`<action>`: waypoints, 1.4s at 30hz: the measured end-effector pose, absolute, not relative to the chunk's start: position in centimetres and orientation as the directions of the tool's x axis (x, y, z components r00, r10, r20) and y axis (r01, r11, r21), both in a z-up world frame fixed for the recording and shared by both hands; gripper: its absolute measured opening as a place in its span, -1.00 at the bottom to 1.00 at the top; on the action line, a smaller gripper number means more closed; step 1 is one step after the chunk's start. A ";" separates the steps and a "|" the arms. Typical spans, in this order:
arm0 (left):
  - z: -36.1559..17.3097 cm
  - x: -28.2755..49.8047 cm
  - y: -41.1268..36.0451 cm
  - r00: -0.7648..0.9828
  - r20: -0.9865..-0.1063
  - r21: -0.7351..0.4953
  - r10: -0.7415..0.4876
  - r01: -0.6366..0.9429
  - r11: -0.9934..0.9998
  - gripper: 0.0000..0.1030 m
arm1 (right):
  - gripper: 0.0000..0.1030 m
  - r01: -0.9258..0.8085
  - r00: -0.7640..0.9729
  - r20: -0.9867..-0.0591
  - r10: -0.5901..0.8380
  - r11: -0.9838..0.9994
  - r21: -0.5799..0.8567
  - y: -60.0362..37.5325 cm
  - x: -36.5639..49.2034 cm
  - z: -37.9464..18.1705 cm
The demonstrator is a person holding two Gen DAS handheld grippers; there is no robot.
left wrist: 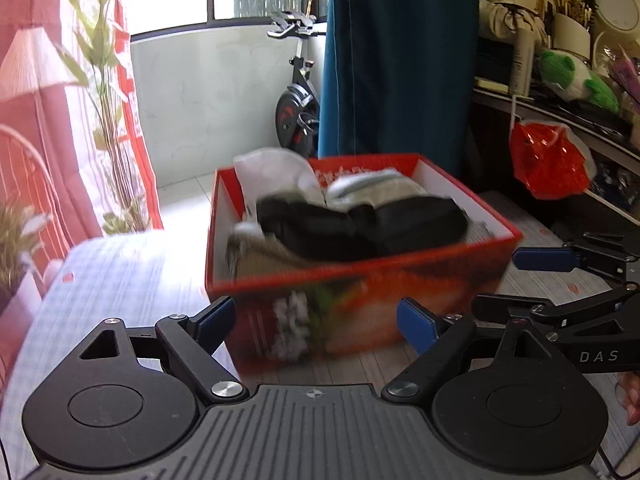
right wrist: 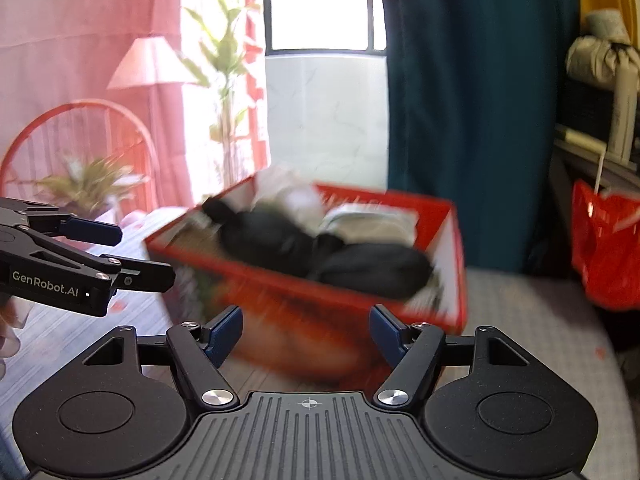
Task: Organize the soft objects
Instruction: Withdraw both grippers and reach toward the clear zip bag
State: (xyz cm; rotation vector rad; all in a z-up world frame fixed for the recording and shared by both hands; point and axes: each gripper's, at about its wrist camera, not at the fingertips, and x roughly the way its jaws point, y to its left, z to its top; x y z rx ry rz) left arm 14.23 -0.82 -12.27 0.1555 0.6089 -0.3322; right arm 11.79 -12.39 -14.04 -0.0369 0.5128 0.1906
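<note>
A red cardboard box (left wrist: 360, 270) (right wrist: 280, 280) stands on a pale checked cloth surface (left wrist: 120, 280). It is filled with soft items: a black garment (left wrist: 360, 226) (right wrist: 320, 248) lies on top. A white piece (left wrist: 272, 168) sits at the back left, a pale striped one (left wrist: 376, 188) behind, and a beige one (left wrist: 264, 258) at the front left. My left gripper (left wrist: 316, 316) (right wrist: 140, 254) is open just before the box's near wall, nothing between its blue pads. My right gripper (right wrist: 306, 322) (left wrist: 516, 280) is open too, empty, at the box's right front corner.
A red plastic bag (left wrist: 548, 160) (right wrist: 604, 248) hangs off a crowded shelf (left wrist: 560, 108) on the right, with a green plush toy (left wrist: 576, 80) on it. A blue curtain (left wrist: 400, 60) and an exercise bike (left wrist: 296, 108) are behind the box. A tall plant (left wrist: 108, 80) stands left.
</note>
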 end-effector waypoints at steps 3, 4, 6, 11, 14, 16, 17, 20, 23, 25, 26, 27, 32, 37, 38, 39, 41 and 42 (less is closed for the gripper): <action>-14.2 11.7 -0.5 0.753 -0.606 0.046 -0.257 0.355 0.934 0.72 | 0.23 -0.208 0.818 -0.539 0.198 0.977 0.043 -11.8 9.5 -16.0; -15.0 11.0 -0.3 0.743 -0.618 0.039 -0.256 0.355 0.934 0.72 | 0.22 -0.213 0.803 -0.559 0.206 0.976 0.052 -11.6 8.9 -16.9; -16.5 9.7 0.2 0.717 -0.644 -0.003 -0.266 0.346 0.938 0.71 | 0.20 -0.220 0.770 -0.602 0.213 0.973 0.062 -11.1 7.8 -18.6; -19.7 8.6 1.1 0.660 -0.694 -0.078 -0.288 0.328 0.941 0.58 | 0.13 -0.219 0.692 -0.689 0.215 0.972 0.083 -10.2 5.8 -22.2; -21.0 8.8 0.8 0.627 -0.719 -0.091 -0.300 0.343 0.935 0.52 | 0.12 -0.219 0.669 -0.708 0.226 0.970 0.103 -10.1 5.5 -23.0; -21.8 8.8 0.5 0.607 -0.733 -0.097 -0.308 0.355 0.930 0.44 | 0.12 -0.227 0.655 -0.723 0.222 0.970 0.092 -9.6 5.6 -23.5; -22.1 8.8 0.4 0.599 -0.737 -0.102 -0.313 0.359 0.928 0.41 | 0.11 -0.233 0.649 -0.727 0.225 0.968 0.091 -9.5 5.6 -23.8; -23.0 8.9 0.0 0.580 -0.748 -0.116 -0.323 0.366 0.924 0.27 | 0.08 -0.250 0.644 -0.728 0.234 0.964 0.088 -9.2 5.7 -24.1; -23.8 9.3 -0.4 0.563 -0.760 -0.121 -0.324 0.368 0.922 0.12 | 0.07 -0.268 0.647 -0.725 0.237 0.960 0.074 -9.1 5.9 -24.1; -24.0 9.5 -0.5 0.560 -0.760 -0.129 -0.330 0.368 0.921 0.08 | 0.07 -0.267 0.648 -0.724 0.239 0.960 0.078 -9.2 6.1 -24.1; -24.1 9.6 -0.6 0.560 -0.759 -0.132 -0.333 0.368 0.921 0.08 | 0.07 -0.266 0.648 -0.723 0.240 0.961 0.081 -9.3 6.2 -24.1; -24.1 9.7 -0.8 0.562 -0.757 -0.131 -0.332 0.367 0.921 0.08 | 0.07 -0.266 0.648 -0.722 0.241 0.961 0.082 -9.3 6.3 -24.1; -24.3 10.5 -1.5 0.567 -0.757 -0.117 -0.324 0.370 0.922 0.08 | 0.05 -0.277 0.650 -0.721 0.242 0.958 0.072 -9.5 6.9 -24.2; -24.4 11.6 -2.0 0.570 -0.755 -0.127 -0.325 0.359 0.925 0.08 | -0.03 -0.232 0.670 -0.713 0.206 0.971 0.063 -10.3 8.0 -24.1; -24.4 11.7 -2.1 0.571 -0.753 -0.131 -0.327 0.357 0.925 0.08 | -0.02 -0.220 0.675 -0.711 0.197 0.974 0.061 -10.5 8.2 -24.1; -24.4 11.8 -2.1 0.572 -0.751 -0.136 -0.330 0.354 0.925 0.08 | -0.02 -0.207 0.680 -0.709 0.189 0.976 0.061 -10.8 8.4 -24.1; -24.5 11.8 -2.0 0.574 -0.746 -0.148 -0.337 0.351 0.925 0.07 | -0.02 -0.184 0.687 -0.704 0.180 0.980 0.071 -11.4 8.6 -24.2; -24.5 11.7 -2.0 0.575 -0.743 -0.154 -0.343 0.352 0.923 0.06 | -0.02 -0.181 0.688 -0.702 0.184 0.980 0.079 -11.6 8.6 -24.3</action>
